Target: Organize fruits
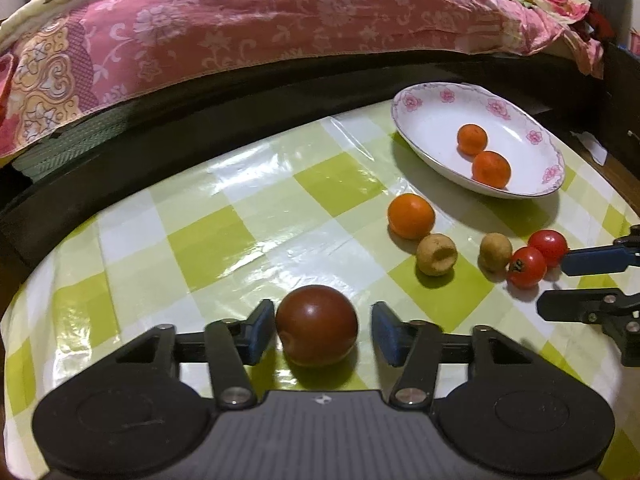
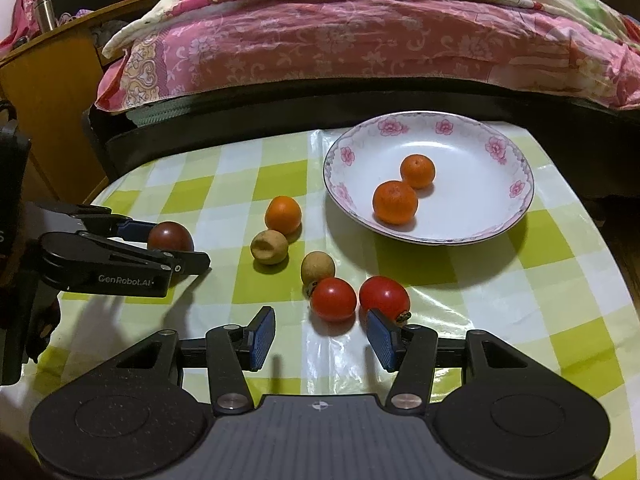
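Dark tomato (image 1: 316, 325) sits between left gripper (image 1: 323, 330) pads, right pad clear (no squeeze yet), lined up for plate (image 1: 420, 114). Right gripper (image 2: 320, 338) apart, empty, short of red tomatoes (image 2: 333, 299).

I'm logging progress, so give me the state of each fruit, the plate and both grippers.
Plate: holds two oranges.
Third orange: on table.
Two tan fruits: on table.
Two tomatoes: on table, touching.
Dark tomato: between left gripper pads, ungripped.
Right gripper: open, empty.
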`<state>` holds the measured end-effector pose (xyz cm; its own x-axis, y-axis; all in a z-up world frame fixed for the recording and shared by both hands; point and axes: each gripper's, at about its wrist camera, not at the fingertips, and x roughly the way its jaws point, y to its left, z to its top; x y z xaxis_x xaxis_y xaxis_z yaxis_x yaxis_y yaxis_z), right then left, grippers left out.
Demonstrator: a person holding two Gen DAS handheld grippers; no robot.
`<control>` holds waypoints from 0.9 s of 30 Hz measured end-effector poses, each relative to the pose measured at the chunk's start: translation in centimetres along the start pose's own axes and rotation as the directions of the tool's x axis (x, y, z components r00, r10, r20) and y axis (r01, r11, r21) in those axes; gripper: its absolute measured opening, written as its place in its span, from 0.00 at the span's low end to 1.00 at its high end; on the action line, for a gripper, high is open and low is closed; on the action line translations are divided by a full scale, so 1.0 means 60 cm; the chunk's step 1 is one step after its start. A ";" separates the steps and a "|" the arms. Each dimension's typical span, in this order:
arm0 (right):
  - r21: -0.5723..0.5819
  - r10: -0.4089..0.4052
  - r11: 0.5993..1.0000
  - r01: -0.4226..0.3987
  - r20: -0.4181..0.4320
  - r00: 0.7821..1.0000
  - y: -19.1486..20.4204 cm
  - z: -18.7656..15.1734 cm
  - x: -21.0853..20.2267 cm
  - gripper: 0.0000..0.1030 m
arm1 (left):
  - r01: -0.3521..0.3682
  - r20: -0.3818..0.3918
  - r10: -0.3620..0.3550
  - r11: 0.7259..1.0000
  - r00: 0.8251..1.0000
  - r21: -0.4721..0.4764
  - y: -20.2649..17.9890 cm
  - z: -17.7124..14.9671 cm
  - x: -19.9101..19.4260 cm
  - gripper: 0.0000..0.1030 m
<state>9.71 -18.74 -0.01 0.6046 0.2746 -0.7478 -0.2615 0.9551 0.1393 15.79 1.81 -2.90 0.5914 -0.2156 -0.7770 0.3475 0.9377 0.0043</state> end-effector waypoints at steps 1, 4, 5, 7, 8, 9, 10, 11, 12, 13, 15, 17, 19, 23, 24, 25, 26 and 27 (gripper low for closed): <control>0.002 0.002 1.000 -0.002 0.000 1.000 -0.001 0.001 0.001 0.47 | -0.004 0.001 0.004 1.000 1.000 0.004 -0.002 -0.001 -0.001 0.53; 0.005 -0.007 1.000 0.007 0.014 1.000 -0.004 0.001 -0.003 0.47 | -0.008 0.004 0.007 1.000 1.000 0.020 -0.004 -0.001 -0.005 0.48; 0.005 -0.011 1.000 0.011 0.018 1.000 -0.006 0.001 -0.005 0.47 | -0.003 0.005 0.003 1.000 1.000 0.015 -0.003 0.000 -0.006 0.47; 0.003 -0.023 1.000 0.023 0.027 0.999 -0.012 0.001 -0.010 0.47 | 0.017 0.002 -0.017 1.000 1.000 -0.002 0.002 0.004 -0.010 0.46; -0.001 -0.029 1.000 0.029 0.032 0.999 -0.015 0.002 -0.012 0.47 | 0.024 0.000 -0.024 1.000 1.000 -0.005 0.002 0.006 -0.012 0.45; -0.008 -0.038 0.999 0.038 0.039 0.999 -0.017 0.003 -0.013 0.47 | 0.030 -0.001 -0.030 1.000 1.000 -0.006 0.003 0.007 -0.013 0.45; -0.018 -0.051 0.999 0.051 0.045 0.998 -0.021 0.005 -0.014 0.47 | 0.045 -0.004 -0.045 0.999 0.999 -0.012 0.003 0.007 -0.015 0.45; -0.025 -0.062 0.998 0.063 0.050 0.997 -0.025 0.006 -0.014 0.46 | 0.066 -0.009 -0.066 0.998 0.998 -0.021 0.003 0.007 -0.017 0.45; -0.032 -0.069 0.997 0.071 0.053 0.996 -0.029 0.008 -0.014 0.46 | 0.081 -0.014 -0.082 0.996 0.997 -0.022 0.001 0.007 -0.018 0.45; -0.035 -0.076 0.996 0.078 0.054 0.996 -0.035 0.009 -0.013 0.46 | 0.092 -0.020 -0.092 0.996 0.996 -0.015 -0.002 0.006 -0.020 0.45; -0.044 -0.088 0.995 0.090 0.048 0.995 -0.045 0.010 -0.010 0.46 | 0.108 -0.031 -0.108 0.994 0.994 -0.002 -0.010 0.002 -0.021 0.45; -0.060 -0.104 0.993 0.106 0.040 0.994 -0.052 0.010 -0.006 0.46 | 0.133 -0.042 -0.133 0.991 0.990 -0.001 -0.014 0.000 -0.021 0.45; -0.081 -0.102 0.991 0.104 0.027 0.994 -0.056 0.009 -0.002 0.44 | 0.151 -0.044 -0.151 0.988 0.988 0.001 -0.018 -0.001 -0.021 0.45; -0.129 -0.090 0.988 0.090 0.008 0.996 -0.060 0.008 0.006 0.43 | 0.160 -0.051 -0.160 0.987 0.986 0.007 -0.022 -0.002 -0.019 0.45; -0.133 -0.079 0.988 0.079 0.005 0.997 -0.059 0.010 0.007 0.43 | 0.162 -0.053 -0.162 0.987 0.985 0.006 -0.022 -0.001 -0.020 0.45; -0.139 -0.071 0.988 0.070 0.003 0.997 -0.058 0.011 0.009 0.43 | 0.166 -0.055 -0.166 0.986 0.985 0.000 -0.021 0.000 -0.019 0.45; -0.150 -0.063 0.987 0.061 -0.004 0.998 -0.056 0.013 0.011 0.42 | 0.170 -0.057 -0.170 0.985 0.984 -0.005 -0.021 0.000 -0.019 0.45; -0.163 -0.058 0.985 0.056 -0.010 0.998 -0.054 0.014 0.013 0.42 | 0.170 -0.057 -0.170 0.985 0.984 -0.004 -0.022 0.001 -0.019 0.45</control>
<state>11.64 -21.51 -0.48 0.6110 0.2173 -0.7612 -0.3463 0.9381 -0.0102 14.70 0.82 -2.02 0.4809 -0.3561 -0.8012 0.4401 0.8884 -0.1306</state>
